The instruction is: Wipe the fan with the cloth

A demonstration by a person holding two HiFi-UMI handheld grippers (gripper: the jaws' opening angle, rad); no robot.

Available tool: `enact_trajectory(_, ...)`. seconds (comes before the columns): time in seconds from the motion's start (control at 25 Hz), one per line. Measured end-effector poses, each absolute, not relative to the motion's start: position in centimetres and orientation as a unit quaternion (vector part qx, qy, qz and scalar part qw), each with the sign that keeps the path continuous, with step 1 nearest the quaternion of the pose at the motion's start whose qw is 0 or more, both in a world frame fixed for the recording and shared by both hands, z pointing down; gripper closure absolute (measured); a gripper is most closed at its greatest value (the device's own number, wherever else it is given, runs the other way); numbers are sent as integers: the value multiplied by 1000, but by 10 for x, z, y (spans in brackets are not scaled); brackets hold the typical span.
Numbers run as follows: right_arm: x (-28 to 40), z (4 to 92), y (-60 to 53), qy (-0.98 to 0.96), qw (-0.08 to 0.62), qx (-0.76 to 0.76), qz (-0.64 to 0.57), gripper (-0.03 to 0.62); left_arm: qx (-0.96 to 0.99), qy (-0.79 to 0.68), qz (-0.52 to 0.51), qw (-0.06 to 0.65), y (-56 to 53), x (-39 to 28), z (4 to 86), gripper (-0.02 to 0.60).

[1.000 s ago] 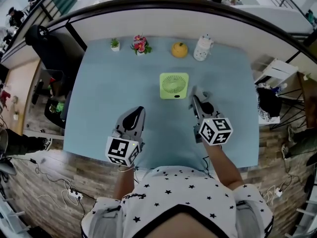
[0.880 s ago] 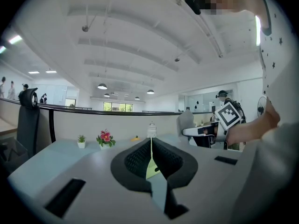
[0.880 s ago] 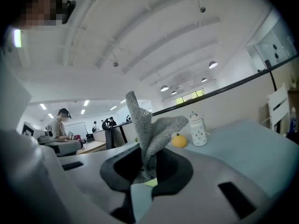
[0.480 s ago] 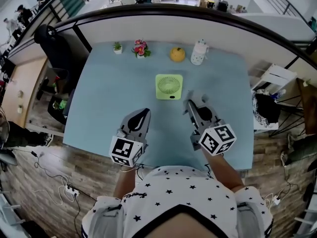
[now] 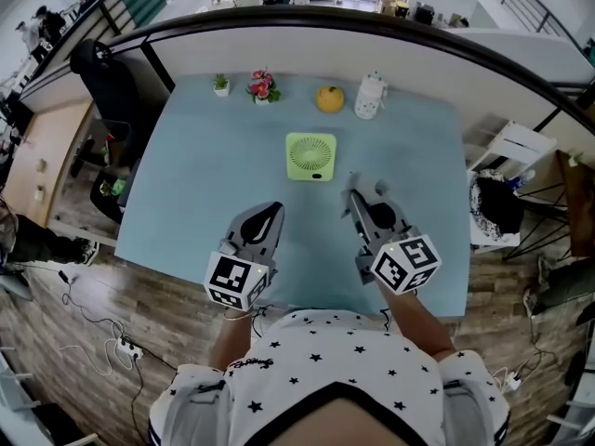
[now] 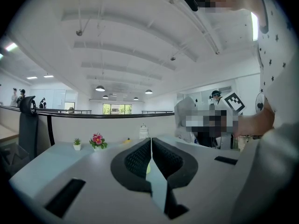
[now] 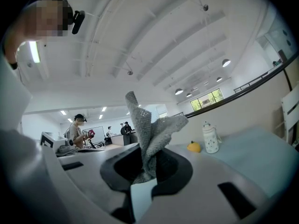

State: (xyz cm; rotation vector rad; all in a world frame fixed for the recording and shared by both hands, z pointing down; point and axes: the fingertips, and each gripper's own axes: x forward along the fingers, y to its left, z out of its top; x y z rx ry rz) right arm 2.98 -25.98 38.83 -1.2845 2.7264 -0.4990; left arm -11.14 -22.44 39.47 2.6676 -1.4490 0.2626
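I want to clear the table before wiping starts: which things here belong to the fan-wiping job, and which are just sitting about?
Part of the job:
green fan
grey cloth, clamped in the right hand-held gripper

Just lying about, along the table's far edge:
small potted plant
pink flowers
yellow ornament
white bottle

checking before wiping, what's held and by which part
Right gripper pinches the cloth by its bunched lower end, the rest sticking up. Left gripper is shut, empty.
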Motion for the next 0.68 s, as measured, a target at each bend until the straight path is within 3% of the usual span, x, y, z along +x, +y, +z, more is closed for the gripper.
enact_trajectory(0.68,40,385,-259,889,55,-423,-166,549,874,-474,96,45,-222,-104,393,551)
